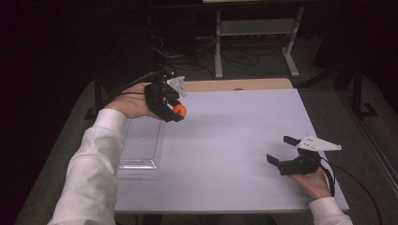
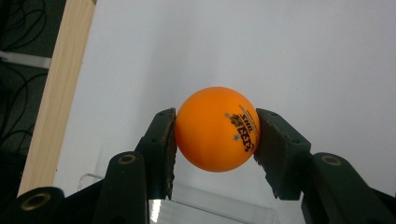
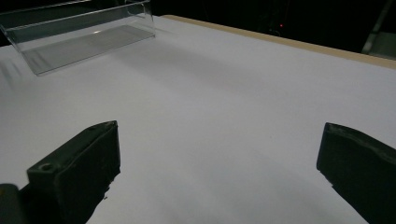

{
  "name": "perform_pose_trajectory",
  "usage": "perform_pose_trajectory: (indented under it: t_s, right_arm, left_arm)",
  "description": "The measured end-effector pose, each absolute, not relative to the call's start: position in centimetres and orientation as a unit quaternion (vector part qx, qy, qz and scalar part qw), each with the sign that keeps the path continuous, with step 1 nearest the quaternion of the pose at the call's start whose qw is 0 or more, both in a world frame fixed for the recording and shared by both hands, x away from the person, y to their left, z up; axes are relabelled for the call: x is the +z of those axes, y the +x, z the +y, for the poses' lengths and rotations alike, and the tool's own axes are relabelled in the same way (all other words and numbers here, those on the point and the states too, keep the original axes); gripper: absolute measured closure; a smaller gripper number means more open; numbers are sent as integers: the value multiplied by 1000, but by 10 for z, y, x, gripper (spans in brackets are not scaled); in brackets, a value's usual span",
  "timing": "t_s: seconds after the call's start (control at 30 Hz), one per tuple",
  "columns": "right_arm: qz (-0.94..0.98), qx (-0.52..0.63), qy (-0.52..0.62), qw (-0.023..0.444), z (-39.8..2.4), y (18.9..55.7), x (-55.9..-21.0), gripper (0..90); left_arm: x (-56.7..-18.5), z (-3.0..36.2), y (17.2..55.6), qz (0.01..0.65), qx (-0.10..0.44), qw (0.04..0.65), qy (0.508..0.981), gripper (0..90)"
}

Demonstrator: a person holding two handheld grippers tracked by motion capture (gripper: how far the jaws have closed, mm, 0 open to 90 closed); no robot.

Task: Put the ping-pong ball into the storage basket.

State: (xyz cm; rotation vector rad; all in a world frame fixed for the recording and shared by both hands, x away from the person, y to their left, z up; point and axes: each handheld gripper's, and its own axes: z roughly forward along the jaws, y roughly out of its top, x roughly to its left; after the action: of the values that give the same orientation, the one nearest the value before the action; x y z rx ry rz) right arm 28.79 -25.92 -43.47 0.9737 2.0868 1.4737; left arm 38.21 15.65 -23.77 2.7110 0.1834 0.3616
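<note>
An orange ping-pong ball [image 1: 179, 110] with dark print is pinched between the jaws of my left gripper [image 1: 178, 111], held in the air near the far left of the white table. In the left gripper view the ball [image 2: 216, 129] sits squarely between both black pads, and the gripper [image 2: 215, 140] hangs above the far end of a clear plastic tray [image 2: 210, 205]. My right gripper [image 1: 281, 150] rests low at the near right of the table, jaws wide apart with nothing between them. The right gripper view shows the right gripper [image 3: 219, 163] spread over bare white surface.
The clear plastic tray [image 1: 141, 140] lies along the table's left edge, below my left hand; it also appears far off as the tray [image 3: 79, 37]. A wooden strip [image 1: 234, 84] runs along the table's far edge. A metal stand [image 1: 253, 42] and cables sit on the floor beyond.
</note>
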Motion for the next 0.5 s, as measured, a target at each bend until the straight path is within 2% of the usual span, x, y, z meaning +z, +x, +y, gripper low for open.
perform_pose_trajectory:
  t_s: [0.5]
  right_arm:
    - [746,528,351,203,-260,288,-434,0]
  left_arm:
    - [-241,185,378,94,134,191,968,508]
